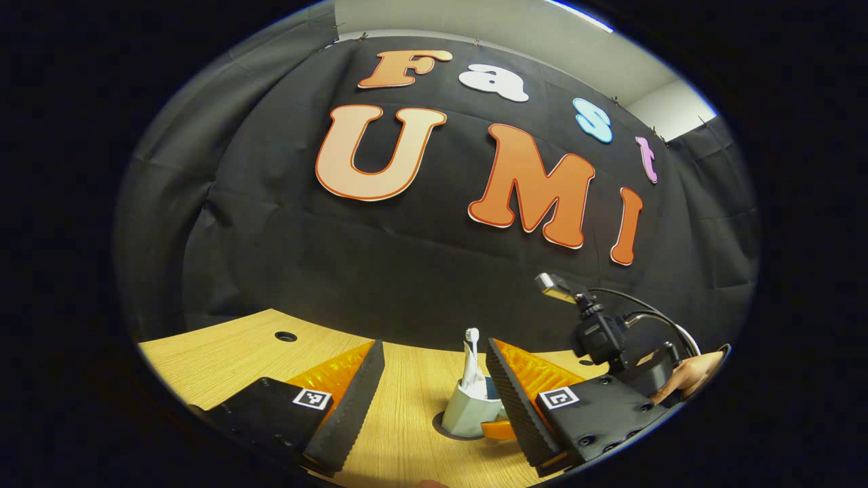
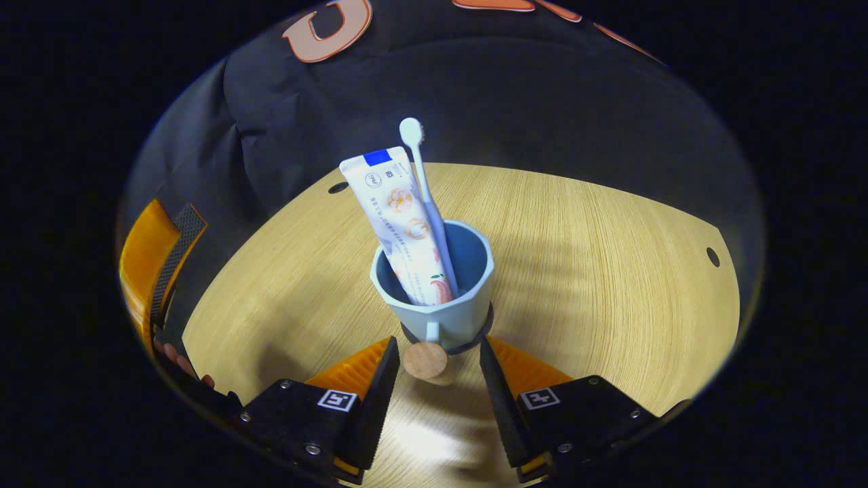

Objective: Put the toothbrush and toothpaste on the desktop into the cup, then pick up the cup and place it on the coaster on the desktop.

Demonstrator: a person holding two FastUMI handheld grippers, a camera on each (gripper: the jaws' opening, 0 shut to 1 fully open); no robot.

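Observation:
A pale blue cup (image 2: pixel 441 308) stands upright on a dark round coaster (image 2: pixel 483 332) on the wooden desktop (image 2: pixel 597 271). In it lean a white toothpaste tube (image 2: pixel 400 217) and a pale toothbrush (image 2: pixel 424 183), head up. My right gripper (image 2: pixel 438 346) is open just in front of the cup, with the cup's handle and its round wooden end (image 2: pixel 426 360) lying between the fingers, untouched. In the left gripper view the cup (image 1: pixel 464 410) sits on the coaster (image 1: pixel 439 427) behind my right-hand finger, the toothbrush head (image 1: pixel 472 335) sticking up. My left gripper (image 1: pixel 434 346) is open and holds nothing.
The right gripper's body with camera and cables (image 1: pixel 603 339) and the hand holding it (image 1: pixel 692 373) are at the right of the left gripper view. The left gripper (image 2: pixel 159 264) sits at the far left. Round holes (image 1: pixel 285 336) (image 2: pixel 713 257) pierce the desktop.

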